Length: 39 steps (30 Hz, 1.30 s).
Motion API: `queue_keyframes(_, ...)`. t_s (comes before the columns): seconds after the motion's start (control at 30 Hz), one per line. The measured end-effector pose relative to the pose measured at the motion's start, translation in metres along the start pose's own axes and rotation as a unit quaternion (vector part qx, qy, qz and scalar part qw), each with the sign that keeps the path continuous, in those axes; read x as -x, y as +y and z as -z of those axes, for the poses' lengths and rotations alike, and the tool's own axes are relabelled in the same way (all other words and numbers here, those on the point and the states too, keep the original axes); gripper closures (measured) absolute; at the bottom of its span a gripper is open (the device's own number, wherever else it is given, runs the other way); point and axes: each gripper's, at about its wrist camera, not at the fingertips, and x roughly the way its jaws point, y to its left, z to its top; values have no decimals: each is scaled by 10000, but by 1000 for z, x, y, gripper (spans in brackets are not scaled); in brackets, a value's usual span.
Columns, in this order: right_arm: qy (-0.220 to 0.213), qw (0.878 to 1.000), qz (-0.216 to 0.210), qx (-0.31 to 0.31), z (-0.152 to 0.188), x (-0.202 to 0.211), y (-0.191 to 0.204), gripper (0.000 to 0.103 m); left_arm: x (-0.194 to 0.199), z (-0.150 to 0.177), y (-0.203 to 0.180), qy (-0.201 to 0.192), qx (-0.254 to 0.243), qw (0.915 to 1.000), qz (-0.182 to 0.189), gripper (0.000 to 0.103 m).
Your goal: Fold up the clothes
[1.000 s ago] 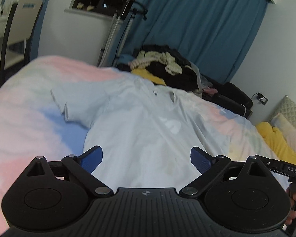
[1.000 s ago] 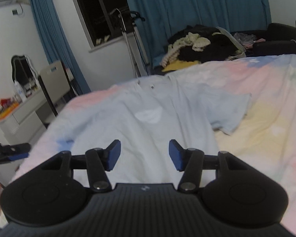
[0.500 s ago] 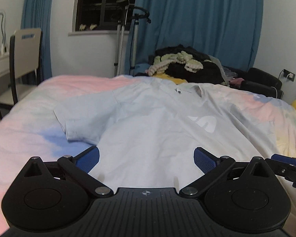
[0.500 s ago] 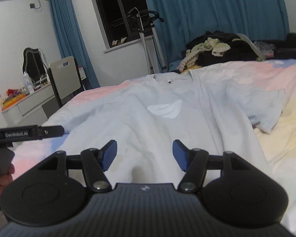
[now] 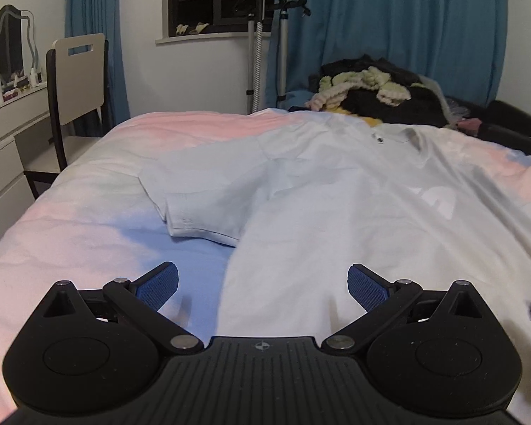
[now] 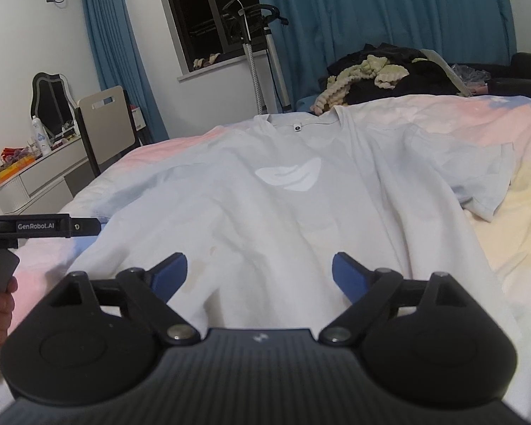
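A pale blue T-shirt (image 5: 336,191) with a white chest logo lies spread flat, face up, on the bed, collar at the far end; it also shows in the right wrist view (image 6: 283,205). My left gripper (image 5: 262,287) is open and empty, just above the shirt's left hem edge, with its left sleeve (image 5: 198,194) ahead. My right gripper (image 6: 260,271) is open and empty over the hem's middle. The left gripper's body (image 6: 35,228) shows at the left of the right wrist view.
The bed (image 5: 70,233) has a pastel pink, blue and yellow cover. A pile of clothes (image 5: 371,88) lies beyond the far end. A chair (image 5: 78,81) and a white dresser (image 5: 3,134) stand at the left. Blue curtains and a metal stand (image 5: 265,35) are behind.
Both grippers have dropped lower and closer to the hem. The left gripper has shifted left toward the shirt's left edge. The right gripper's jaws have opened wider.
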Motion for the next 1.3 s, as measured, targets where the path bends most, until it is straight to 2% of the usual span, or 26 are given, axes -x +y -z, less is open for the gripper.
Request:
queue_keyframes(0.1, -62, 10000, 8, -52, -3, 1, -2, 13, -24, -13, 31, 114, 787, 9965, 257, 1)
queue_keyframes(0.13, -103, 9999, 17, -75, -4, 2, -3, 12, -32, -17, 41, 152, 1049, 9938, 342, 1)
queue_keyframes(0.17, -143, 9998, 20, -104, -5, 2, -4, 12, -43, -19, 57, 226, 1529, 9865, 534, 1)
queue_keyframes(0.23, -184, 9997, 23, -184, -7, 4, -8, 11, -65, -22, 89, 361, 2476, 9646, 832, 1)
queue_keyframes(0.37, -216, 9990, -11, -379, -9, 1, -16, 11, -99, -15, 132, 259, 4033, 9084, 1072, 1)
queue_keyframes(0.4, -227, 9988, -20, -430, -9, 0, -18, 11, -103, -17, 138, 183, 4224, 8997, 1090, 1)
queue_keyframes(0.43, -221, 9986, -30, -478, -9, -2, -20, 11, -107, -19, 140, 170, 4315, 8950, 1121, 1)
queue_keyframes(0.5, -212, 9980, -51, -598, -10, -5, -25, 11, -115, -26, 142, 169, 4389, 8911, 1146, 2)
queue_keyframes(0.53, -209, 9975, -62, -667, -11, -6, -27, 11, -117, -30, 140, 144, 4375, 8916, 1161, 2)
queue_keyframes(0.6, -231, 9963, -81, -822, -13, -7, -32, 11, -120, -40, 132, 245, 4164, 9024, 1080, 8)
queue_keyframes(0.63, -254, 9955, -87, -906, -15, -6, -35, 11, -123, -47, 125, 371, 3965, 9121, 972, 10)
queue_keyframes(0.7, -266, 9942, -63, -1044, -19, -5, -41, 11, -125, -58, 110, 374, 3571, 9302, 768, 20)
queue_keyframes(0.77, -198, 9927, 102, -1183, -23, -3, -49, 11, -129, -74, 96, 414, 3088, 9486, 562, 53)
queue_keyframes(0.8, -165, 9918, 185, -1253, -25, -2, -53, 11, -131, -81, 89, 472, 2853, 9563, 436, 64)
queue_keyframes(0.83, -140, 9908, 262, -1323, -27, -1, -57, 11, -135, -89, 82, 560, 2635, 9624, 338, 81)
queue_keyframes(0.87, -182, 9895, 297, -1404, -29, 2, -63, 11, -136, -96, 73, 587, 2404, 9686, 256, 92)
queue_keyframes(1.0, -392, 9820, 397, -1804, -35, 13, -86, 11, -128, -131, 25, 463, 1401, 9890, 78, 96)
queue_keyframes(1.1, -531, 9732, 405, -2199, -37, 20, -105, 11, -116, -159, -34, 239, 575, 9976, 288, 96)
queue_keyframes(1.2, -592, 9656, 505, -2481, -33, 25, -121, 11, -102, -174, -103, 33, -342, 9972, 668, 96)
queue_keyframes(1.23, -612, 9630, 539, -2568, -32, 26, -126, 11, -97, -177, -126, -33, -659, 9945, 811, 96)
queue_keyframes(1.3, -650, 9600, 609, -2654, -32, 29, -132, 11, -96, -171, -168, 43, -991, 9880, 1182, 96)
